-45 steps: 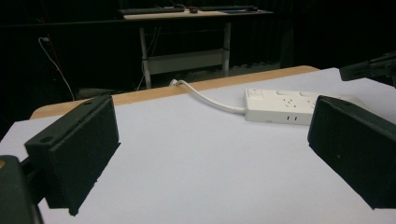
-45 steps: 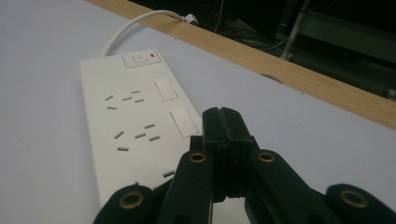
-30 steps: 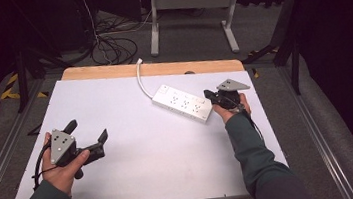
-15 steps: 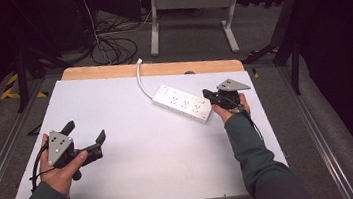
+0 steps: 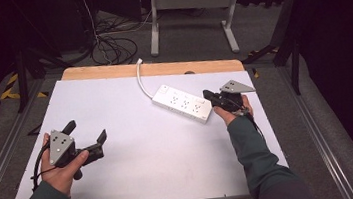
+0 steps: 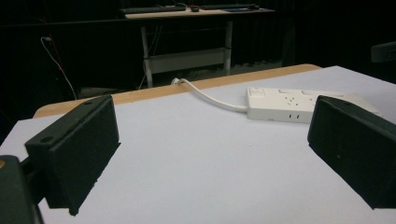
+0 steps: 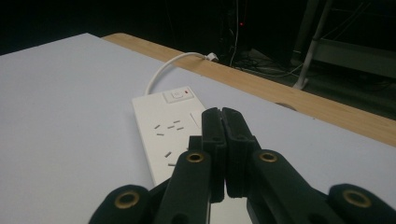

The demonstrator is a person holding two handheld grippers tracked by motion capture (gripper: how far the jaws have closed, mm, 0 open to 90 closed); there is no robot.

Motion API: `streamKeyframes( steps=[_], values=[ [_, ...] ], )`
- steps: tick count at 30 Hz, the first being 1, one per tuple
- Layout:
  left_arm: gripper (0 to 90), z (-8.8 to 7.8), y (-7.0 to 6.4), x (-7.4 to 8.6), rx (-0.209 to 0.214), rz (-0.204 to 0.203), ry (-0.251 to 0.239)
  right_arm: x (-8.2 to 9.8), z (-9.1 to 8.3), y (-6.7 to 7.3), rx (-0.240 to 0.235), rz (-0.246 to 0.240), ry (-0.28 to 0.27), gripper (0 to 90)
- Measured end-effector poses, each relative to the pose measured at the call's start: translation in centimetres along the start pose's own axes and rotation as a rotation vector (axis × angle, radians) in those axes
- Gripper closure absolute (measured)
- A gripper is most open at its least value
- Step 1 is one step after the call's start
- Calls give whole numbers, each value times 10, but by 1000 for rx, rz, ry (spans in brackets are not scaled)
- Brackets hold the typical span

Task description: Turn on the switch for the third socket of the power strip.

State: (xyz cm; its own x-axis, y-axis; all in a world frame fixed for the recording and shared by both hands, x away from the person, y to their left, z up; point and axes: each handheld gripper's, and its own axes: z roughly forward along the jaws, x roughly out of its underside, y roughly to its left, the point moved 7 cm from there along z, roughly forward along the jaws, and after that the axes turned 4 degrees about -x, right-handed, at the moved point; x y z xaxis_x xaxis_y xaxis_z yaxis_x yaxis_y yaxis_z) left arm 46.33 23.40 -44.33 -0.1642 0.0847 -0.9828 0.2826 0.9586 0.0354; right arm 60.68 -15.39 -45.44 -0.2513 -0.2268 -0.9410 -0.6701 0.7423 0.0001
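1. One power strip [image 5: 183,102] lies flat on the white table [image 5: 172,170], toward its far right part, with its white cable [image 5: 141,78] running off over the far wooden edge.
2. Your right gripper [image 5: 213,97] sits at the near end of the strip, its jaws pressed fully together with nothing between them. In the right gripper view the closed tips [image 7: 223,126] hang over the strip's socket face [image 7: 164,130], just short of the switch [image 7: 177,95]. Whether they touch the casing cannot be told.
3. Your left gripper [image 5: 87,140] is held well apart from the strip, on the near left of the table, jaws spread wide and empty. Through them you see the strip [image 6: 299,102] farther off.
4. Progress, as a judgement: the work looks to be at an early stage. The strip is neither lifted nor gripped, and no plug is seated in any socket that shows.
5. Left to do, as a judgement: whatever contact is meant, a press on the switch or a push, falls to the right gripper.
6. Count: one strip, one cable, one switch, two grippers, one table.
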Motion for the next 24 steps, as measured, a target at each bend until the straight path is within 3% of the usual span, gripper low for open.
streamKeyframes(
  steps=[24],
  values=[
    [26, 1, 0, 0, -1, -1, 1, 5, -37, 6, -4, 16, -41, 890]
  ],
)
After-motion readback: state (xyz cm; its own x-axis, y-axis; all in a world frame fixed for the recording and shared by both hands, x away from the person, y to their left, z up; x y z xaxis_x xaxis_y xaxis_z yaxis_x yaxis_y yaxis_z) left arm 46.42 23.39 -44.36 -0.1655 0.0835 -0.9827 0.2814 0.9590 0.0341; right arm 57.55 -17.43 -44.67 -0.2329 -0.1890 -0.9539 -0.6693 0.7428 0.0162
